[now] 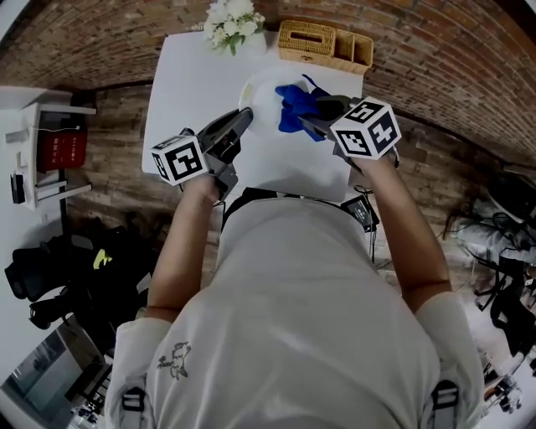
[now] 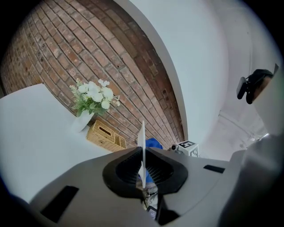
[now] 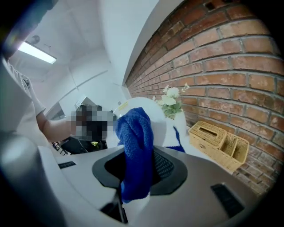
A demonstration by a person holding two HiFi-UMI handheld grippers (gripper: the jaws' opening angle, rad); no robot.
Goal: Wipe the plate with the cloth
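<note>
The white plate (image 1: 261, 92) is lifted off the white table, tilted, with my left gripper (image 1: 244, 116) shut on its near left rim. In the left gripper view the plate (image 2: 142, 135) shows edge-on as a thin white blade clamped between the jaws of that gripper (image 2: 143, 170). A blue cloth (image 1: 297, 105) lies against the plate's right side, and my right gripper (image 1: 315, 117) is shut on it. Seen from the right gripper view, the cloth (image 3: 135, 146) bunches up out of the gripper (image 3: 137, 175), with the plate (image 3: 157, 119) just behind it.
A wicker basket (image 1: 325, 43) stands at the table's (image 1: 193, 84) far right edge, a vase of white flowers (image 1: 232, 21) at the far middle. Brick floor surrounds the table. A shelf unit (image 1: 50, 151) stands to the left.
</note>
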